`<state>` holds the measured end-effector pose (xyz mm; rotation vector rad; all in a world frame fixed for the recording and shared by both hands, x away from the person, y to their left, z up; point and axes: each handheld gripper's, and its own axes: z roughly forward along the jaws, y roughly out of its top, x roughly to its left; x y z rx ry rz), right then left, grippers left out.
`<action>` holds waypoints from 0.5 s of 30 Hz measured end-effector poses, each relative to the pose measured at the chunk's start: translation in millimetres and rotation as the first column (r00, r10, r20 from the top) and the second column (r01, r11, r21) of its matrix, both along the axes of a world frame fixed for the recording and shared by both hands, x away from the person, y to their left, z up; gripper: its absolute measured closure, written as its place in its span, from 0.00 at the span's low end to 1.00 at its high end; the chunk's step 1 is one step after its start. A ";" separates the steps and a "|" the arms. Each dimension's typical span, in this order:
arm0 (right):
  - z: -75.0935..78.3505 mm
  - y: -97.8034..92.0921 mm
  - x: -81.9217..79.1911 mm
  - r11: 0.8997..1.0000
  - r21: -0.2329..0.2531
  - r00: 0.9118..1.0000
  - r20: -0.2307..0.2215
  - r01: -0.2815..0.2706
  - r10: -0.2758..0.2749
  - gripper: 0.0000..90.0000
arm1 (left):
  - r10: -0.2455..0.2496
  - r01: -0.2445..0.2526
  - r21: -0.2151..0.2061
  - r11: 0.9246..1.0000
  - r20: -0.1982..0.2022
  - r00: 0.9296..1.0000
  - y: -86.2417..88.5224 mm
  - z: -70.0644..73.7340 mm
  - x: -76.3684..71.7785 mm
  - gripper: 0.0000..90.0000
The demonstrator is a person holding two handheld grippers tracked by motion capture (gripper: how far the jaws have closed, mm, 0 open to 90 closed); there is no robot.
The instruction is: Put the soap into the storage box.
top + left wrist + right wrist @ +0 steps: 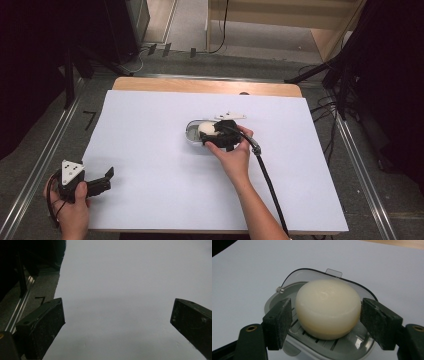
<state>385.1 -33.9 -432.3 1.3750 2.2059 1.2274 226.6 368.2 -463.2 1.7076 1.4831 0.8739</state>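
Note:
A round cream soap bar (327, 297) rests on the slatted floor of a grey soap dish (273, 303) whose clear lid (334, 272) lies open behind it. My right gripper (327, 315) straddles the bar, with one black pad pressed to each side. From above, the soap bar (206, 128) and dish (191, 132) sit near the middle of the white-covered table (150, 150), with the right gripper (210, 135) over them. At the table's front left corner my left gripper (105, 179) is held open, nothing between its jaws. The left gripper (117, 305) faces bare white sheet.
A black cable (270, 185) trails from the right gripper toward the front edge. A metal rail (35, 170) runs along the floor left of the table, another on the right. Dark stands and cables lie behind the table's far edge (205, 86).

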 end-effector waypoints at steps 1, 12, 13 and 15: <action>1.1 -0.6 -0.5 1.000 0.000 1.000 0.002 0.003 -0.003 0.30 | -0.001 0.001 -0.001 1.000 0.000 1.000 -0.1 -0.1 0.1 0.00; 15.0 -17.0 -5.8 1.000 0.022 0.999 0.044 0.018 -0.019 0.30 | -0.001 0.001 0.001 1.000 -0.002 1.000 -0.1 -0.1 0.3 0.00; 15.9 -18.2 -6.2 1.000 0.025 0.999 0.046 0.018 -0.019 0.30 | -0.001 0.001 0.001 1.000 -0.003 1.000 -0.1 -0.1 0.3 0.00; 17.8 -22.2 -7.3 0.999 0.025 0.998 0.052 0.023 -0.024 0.30 | 0.000 0.000 0.002 1.000 -0.002 1.000 0.0 -0.1 0.4 0.00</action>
